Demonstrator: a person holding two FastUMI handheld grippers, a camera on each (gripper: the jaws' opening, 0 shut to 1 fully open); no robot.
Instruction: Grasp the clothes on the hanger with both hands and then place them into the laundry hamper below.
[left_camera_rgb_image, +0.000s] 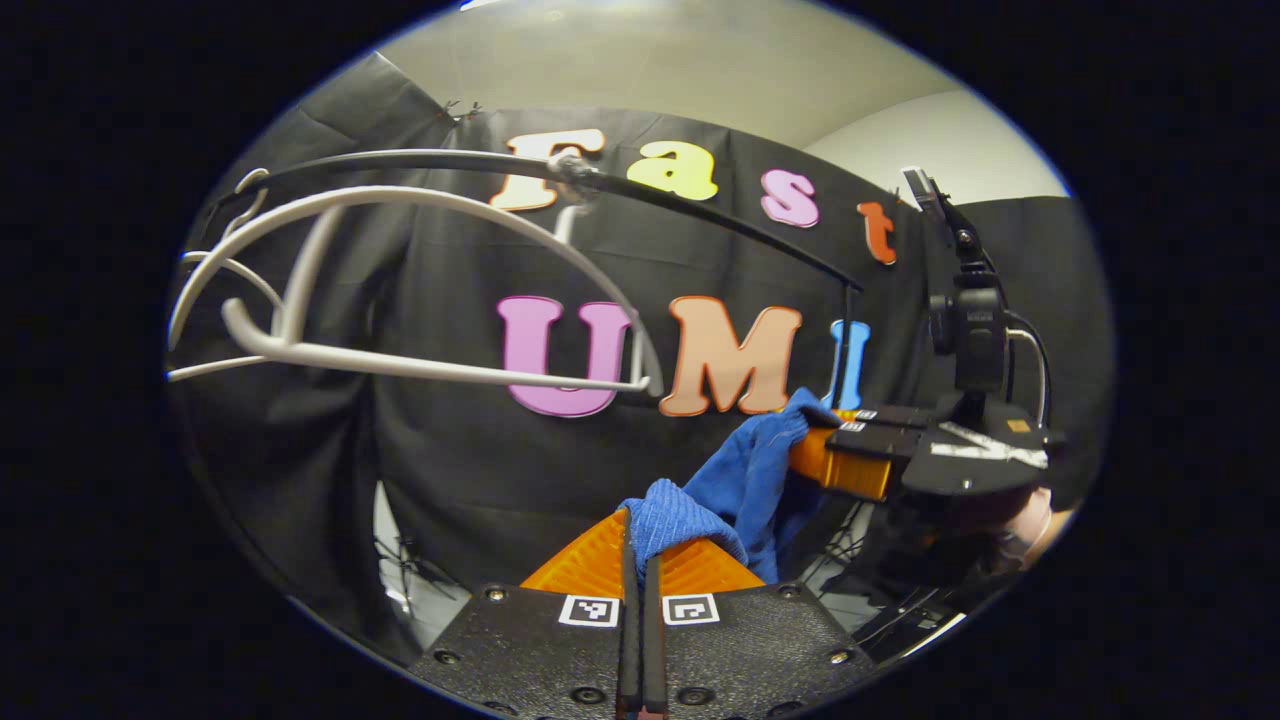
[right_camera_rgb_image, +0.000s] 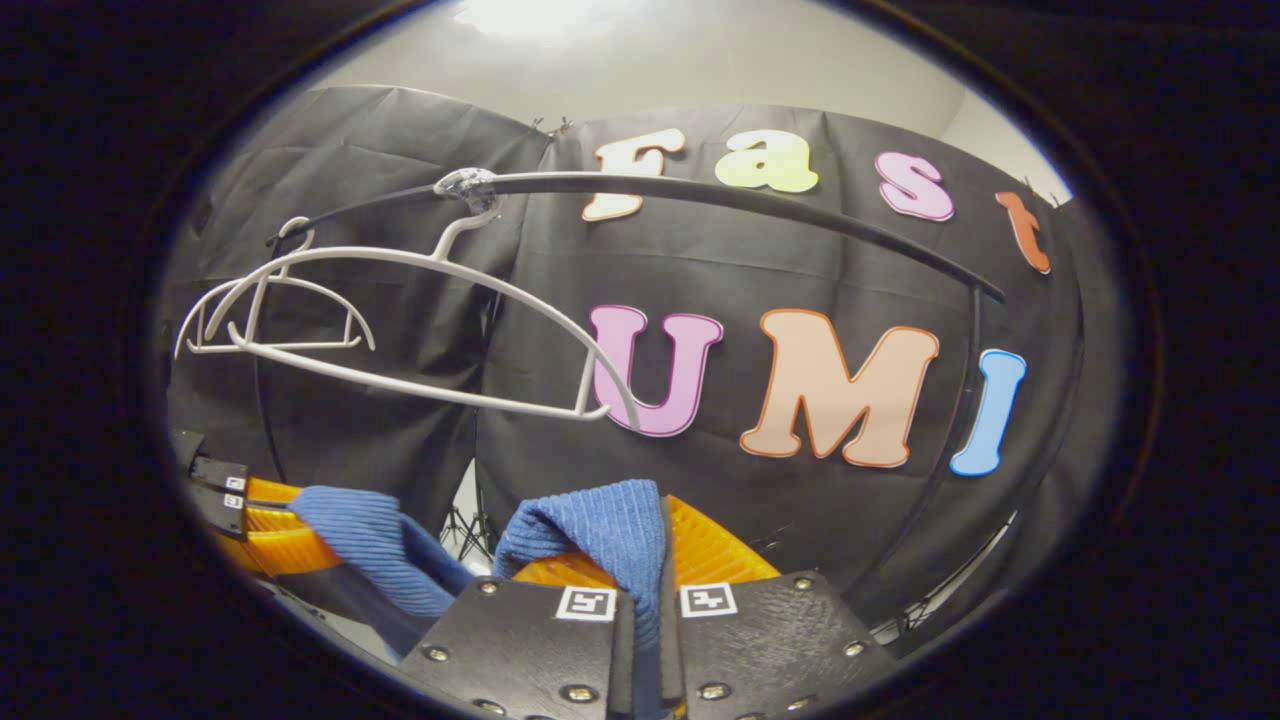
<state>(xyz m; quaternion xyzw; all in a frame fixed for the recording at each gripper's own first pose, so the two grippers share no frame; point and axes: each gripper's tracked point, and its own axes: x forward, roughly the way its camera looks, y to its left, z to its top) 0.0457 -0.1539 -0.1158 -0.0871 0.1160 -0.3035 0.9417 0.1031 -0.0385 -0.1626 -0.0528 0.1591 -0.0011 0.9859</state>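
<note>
A blue ribbed cloth (left_camera_rgb_image: 745, 485) hangs in the air below the rail, stretched between both grippers. My left gripper (left_camera_rgb_image: 640, 530) is shut on one end of it at the bottom of the left gripper view. Farther right, the right gripper (left_camera_rgb_image: 825, 455) pinches the other end. In the right gripper view my right gripper (right_camera_rgb_image: 655, 535) is shut on a fold of the cloth (right_camera_rgb_image: 600, 530), and the left gripper (right_camera_rgb_image: 265, 520) holds the other end at the lower left. A bare white hanger (left_camera_rgb_image: 400, 285) (right_camera_rgb_image: 420, 330) hangs above, free of the cloth.
The hanger hooks over a black curved rail (left_camera_rgb_image: 700, 215) (right_camera_rgb_image: 740, 200) with an upright post (left_camera_rgb_image: 847, 340) at its right end. A second white hanger (right_camera_rgb_image: 285, 315) hangs farther along the rail. A hand (left_camera_rgb_image: 1030, 525) holds the right gripper. Tripod legs (left_camera_rgb_image: 405, 570) stand below.
</note>
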